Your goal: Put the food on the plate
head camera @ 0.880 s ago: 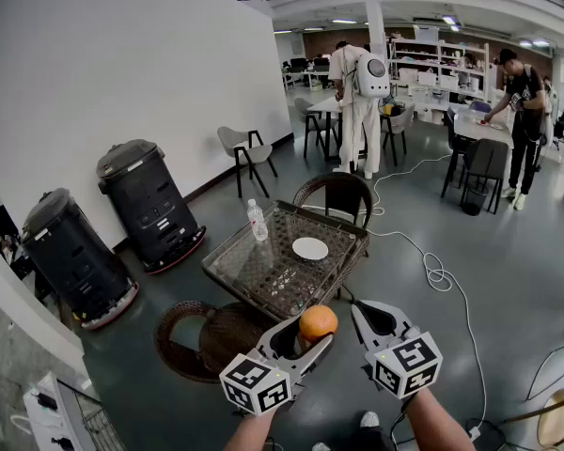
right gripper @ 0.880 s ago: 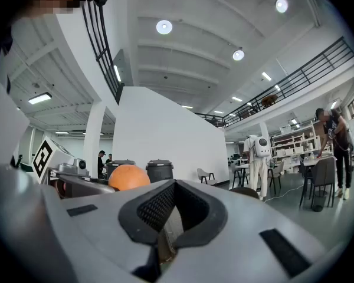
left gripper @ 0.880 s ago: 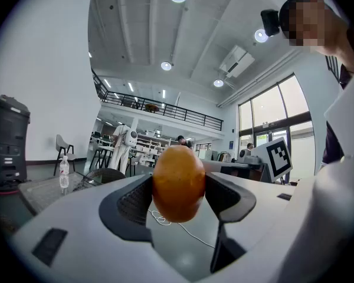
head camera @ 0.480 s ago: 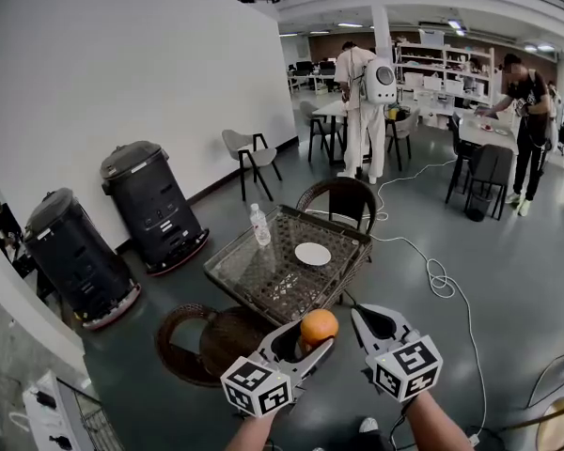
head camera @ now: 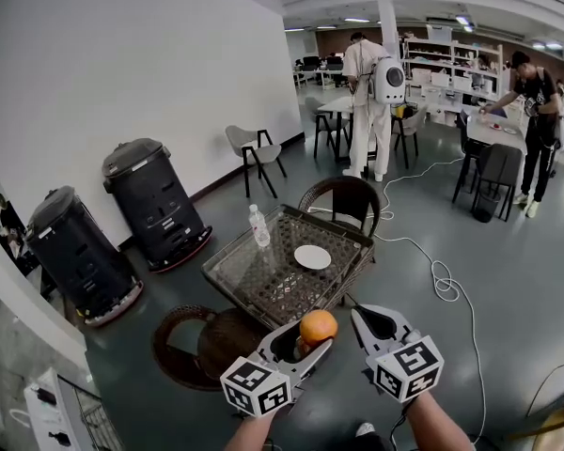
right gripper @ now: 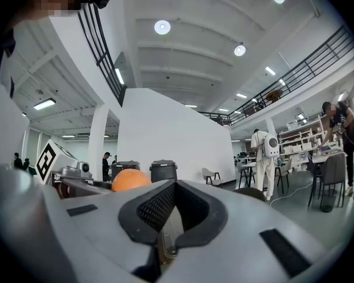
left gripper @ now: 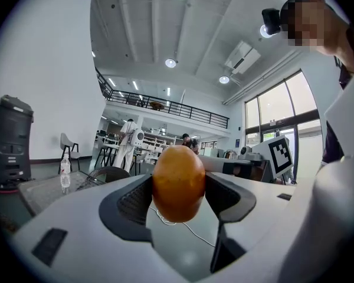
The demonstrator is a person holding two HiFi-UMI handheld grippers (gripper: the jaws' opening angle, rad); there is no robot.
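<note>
The move ahead turns on one line: the white plate [head camera: 312, 256] lies straight ahead of my left gripper [head camera: 310, 344], beyond the near edge of the glass-topped table [head camera: 254, 285] and well apart from it. The left gripper is clamped on the orange [head camera: 318, 326], its jaws spread wide with a pad pressed on each flank of the fruit. The orange sits upright at the tips, a little taller than it is broad, off the table and in the air short of its near edge. My right gripper [head camera: 368, 319] hangs just beside it, jaws together with nothing between them. It is no nearer the plate, so I judge that the left gripper makes the carry: forward over the table edge. The water bottle [head camera: 258, 225] stands left of that path.
</note>
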